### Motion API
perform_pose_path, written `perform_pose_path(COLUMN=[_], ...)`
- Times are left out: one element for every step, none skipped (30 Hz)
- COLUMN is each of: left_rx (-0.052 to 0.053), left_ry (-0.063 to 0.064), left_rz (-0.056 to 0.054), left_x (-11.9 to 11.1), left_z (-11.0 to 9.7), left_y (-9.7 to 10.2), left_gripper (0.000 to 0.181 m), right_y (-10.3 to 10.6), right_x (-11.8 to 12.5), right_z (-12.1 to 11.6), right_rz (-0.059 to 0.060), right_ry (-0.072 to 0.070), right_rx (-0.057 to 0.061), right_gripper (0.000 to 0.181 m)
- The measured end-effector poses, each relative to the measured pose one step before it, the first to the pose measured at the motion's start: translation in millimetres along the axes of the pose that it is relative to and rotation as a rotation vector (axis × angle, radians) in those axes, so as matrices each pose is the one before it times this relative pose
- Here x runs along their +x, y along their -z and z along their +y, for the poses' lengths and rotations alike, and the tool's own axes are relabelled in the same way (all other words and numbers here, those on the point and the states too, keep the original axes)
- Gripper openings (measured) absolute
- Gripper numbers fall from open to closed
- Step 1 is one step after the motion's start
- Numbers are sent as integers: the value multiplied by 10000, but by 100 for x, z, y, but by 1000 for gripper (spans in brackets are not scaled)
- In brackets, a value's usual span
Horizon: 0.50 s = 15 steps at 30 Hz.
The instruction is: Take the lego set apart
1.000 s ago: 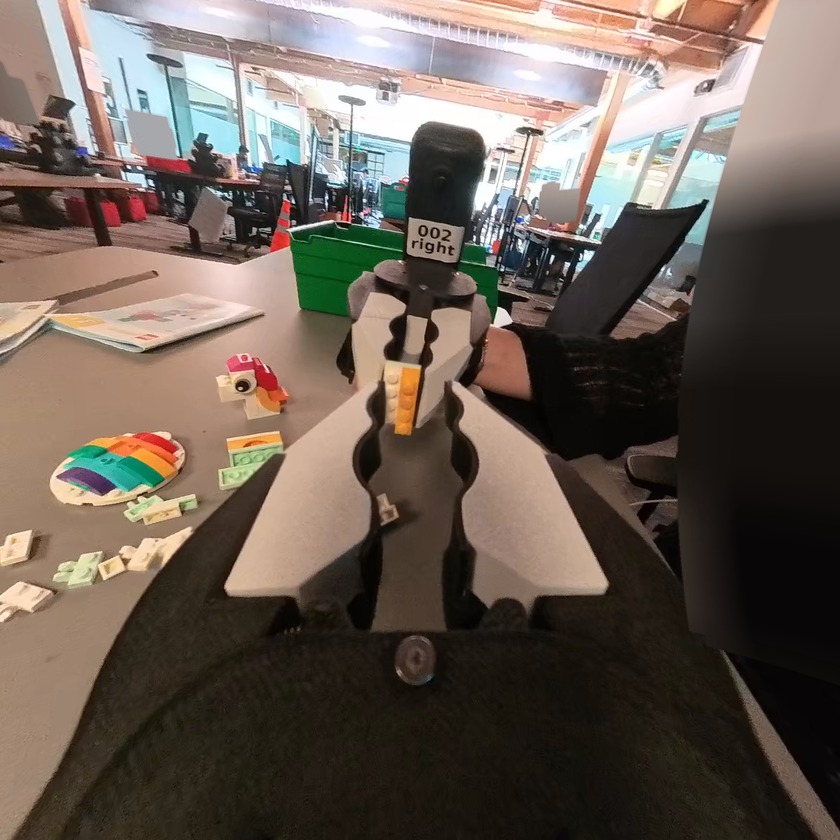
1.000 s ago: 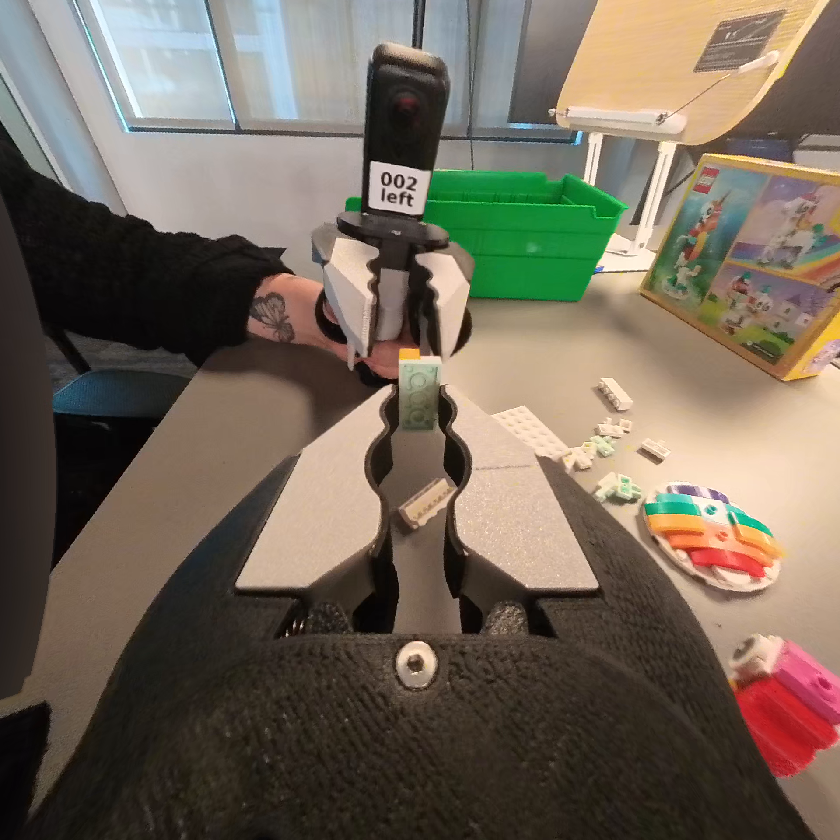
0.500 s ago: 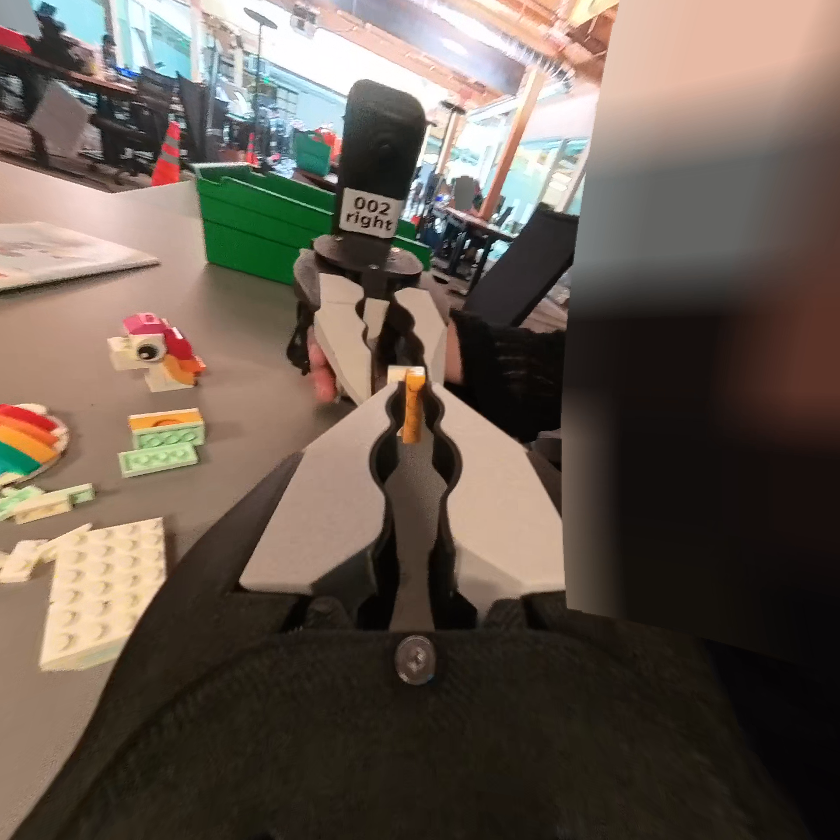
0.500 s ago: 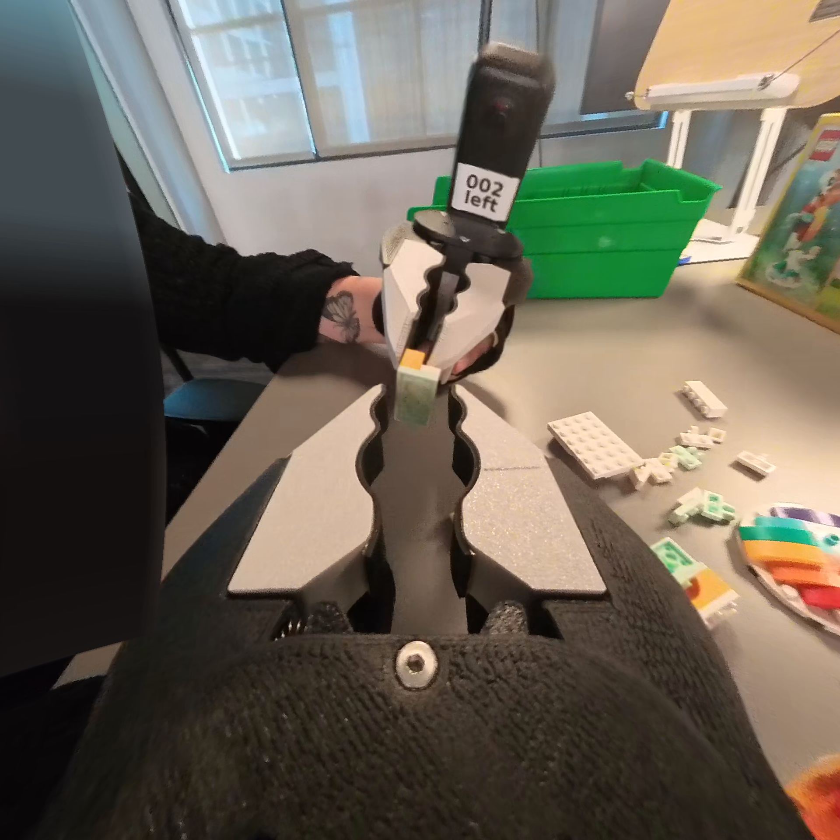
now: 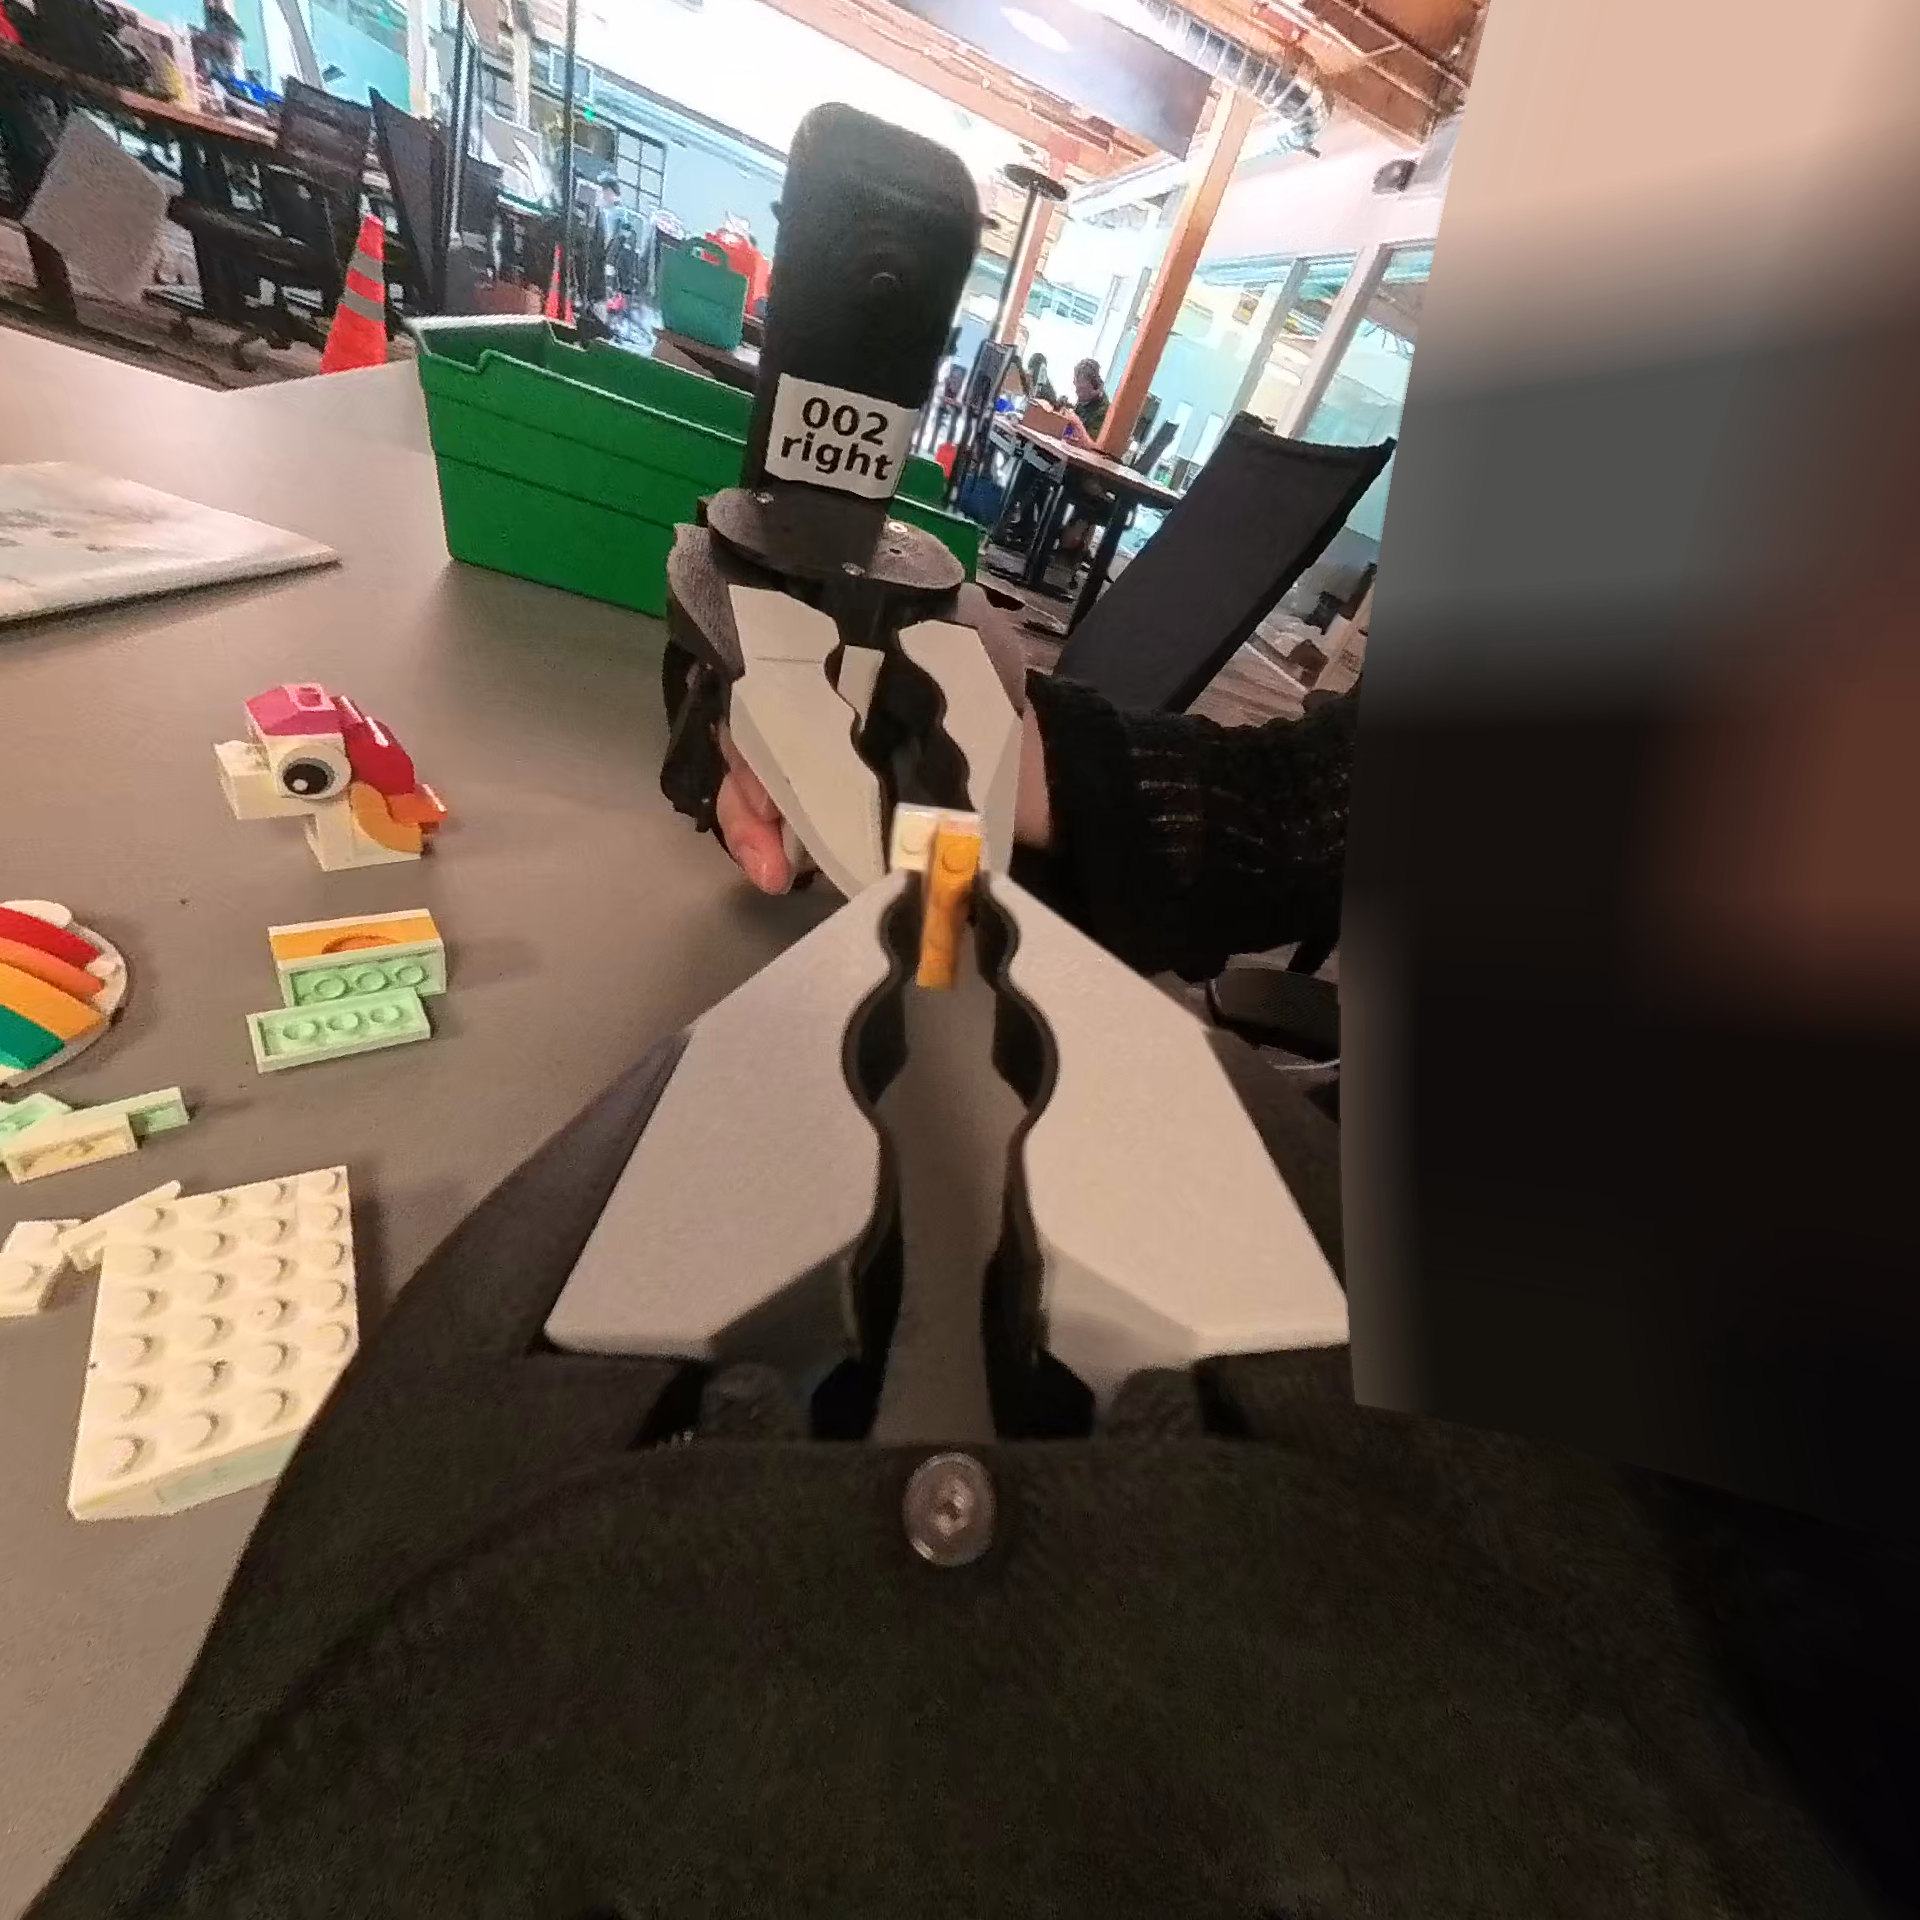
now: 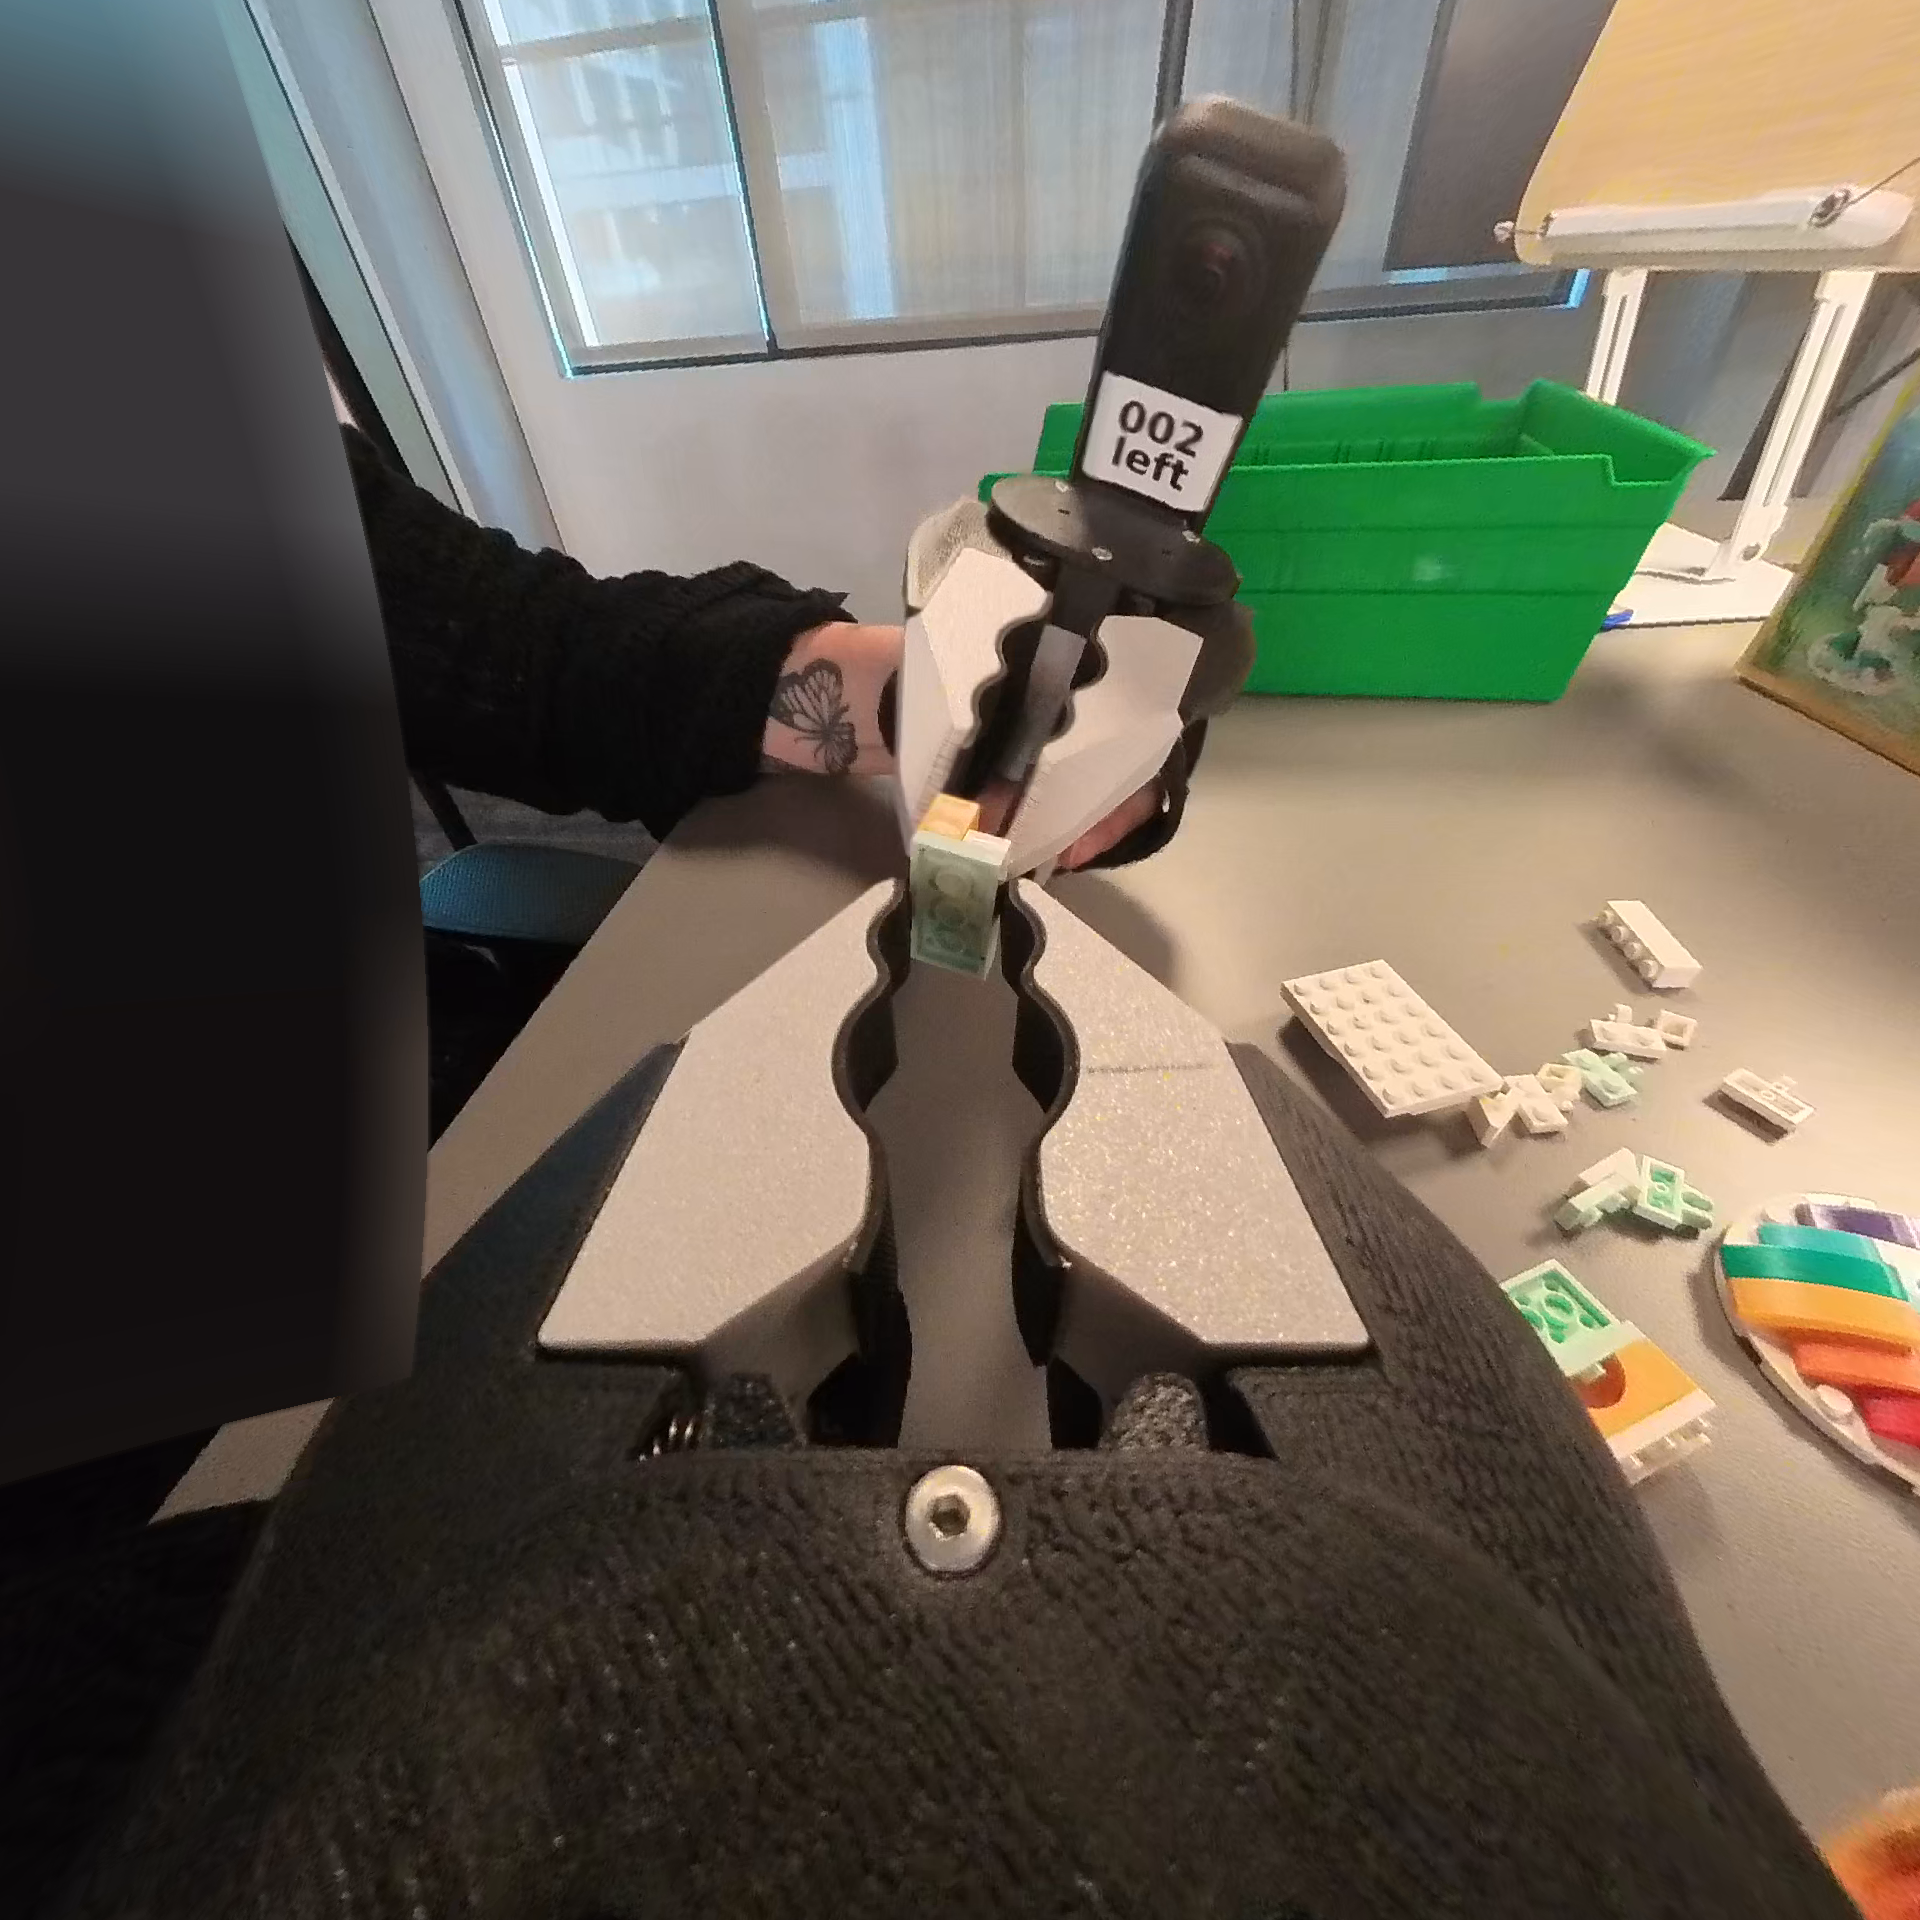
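Only right wrist view shows mint plate [image 6: 954, 914] underside.

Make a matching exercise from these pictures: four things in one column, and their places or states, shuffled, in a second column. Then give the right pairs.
Things
1. orange plate
2. mint green brick
3. toy bird
4. green bin

Places or states
A. stands alone on the table, touched by neither gripper
B. pinched at the tips of the right gripper
C. at the far edge of the table, behind both grippers
D. pinched at the tips of the left gripper

Pairs: 1-D, 2-B, 3-A, 4-C
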<state>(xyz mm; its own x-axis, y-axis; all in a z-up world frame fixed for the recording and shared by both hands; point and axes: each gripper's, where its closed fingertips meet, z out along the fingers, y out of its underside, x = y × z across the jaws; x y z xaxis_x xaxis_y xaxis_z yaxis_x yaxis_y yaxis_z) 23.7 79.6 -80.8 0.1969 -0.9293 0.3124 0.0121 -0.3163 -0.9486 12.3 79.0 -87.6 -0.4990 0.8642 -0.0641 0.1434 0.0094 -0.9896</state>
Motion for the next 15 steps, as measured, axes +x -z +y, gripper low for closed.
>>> perform_pose_path(left_rx=[-46, -128, -162, -124, -54, -6, -4, -51, -9, 101, 199, 136, 7, -201, -478], left_ry=[-146, -286, -498, -542, -377, -229, -168, -125, -126, -44, 62, 201, 345, 518, 746], left_rz=[-89, -311, -563, -690, -604, -448, -357, -295, -271, -367, -296, -238, -213, -58, 25], left_x=[-40, -265, -491, -612, -571, -477, -416, -378, -400, -581, -564, -610, -659, -548, -528], left_z=[-13, 19, -32, -124, -184, -170, -84, 13, -39, -212, -368, -264, -17, 376, 886], left_y=[30, 45, 102, 127, 99, 88, 89, 105, 256, 389, 420, 363, 261, 106, -80], left_gripper=[7, 7, 7, 7, 7, 7, 7, 7, 7, 7, 7, 7, 7, 7, 7], right_y=[-15, -18, -3, -4, -26, -53, -78, -11, 192, 390, 511, 479, 338, 193, 34], right_x=[115, 284, 497, 635, 622, 509, 440, 666, 1020, 1010, 799, 613, 330, 108, -48], right_z=[-15, 69, 50, -43, -116, -135, -68, 74, 204, 6, -355, -386, -185, -149, -213], right_rz=[98, 210, 352, 438, 428, 375, 330, 449, 613, 508, 335, 219, 88, 25, 21], right_ry=[71, 104, 102, 86, 62, 35, 25, 21, 36, -22, -144, -155, -98, 5, 149], right_rx=[-26, -77, -71, -17, 29, 26, -5, -68, -114, 37, 258, 245, 110, 96, 135], right_gripper=[15, 15, 15, 15, 14, 14, 14, 15, 15, 15, 15, 15, 15, 15, 15])
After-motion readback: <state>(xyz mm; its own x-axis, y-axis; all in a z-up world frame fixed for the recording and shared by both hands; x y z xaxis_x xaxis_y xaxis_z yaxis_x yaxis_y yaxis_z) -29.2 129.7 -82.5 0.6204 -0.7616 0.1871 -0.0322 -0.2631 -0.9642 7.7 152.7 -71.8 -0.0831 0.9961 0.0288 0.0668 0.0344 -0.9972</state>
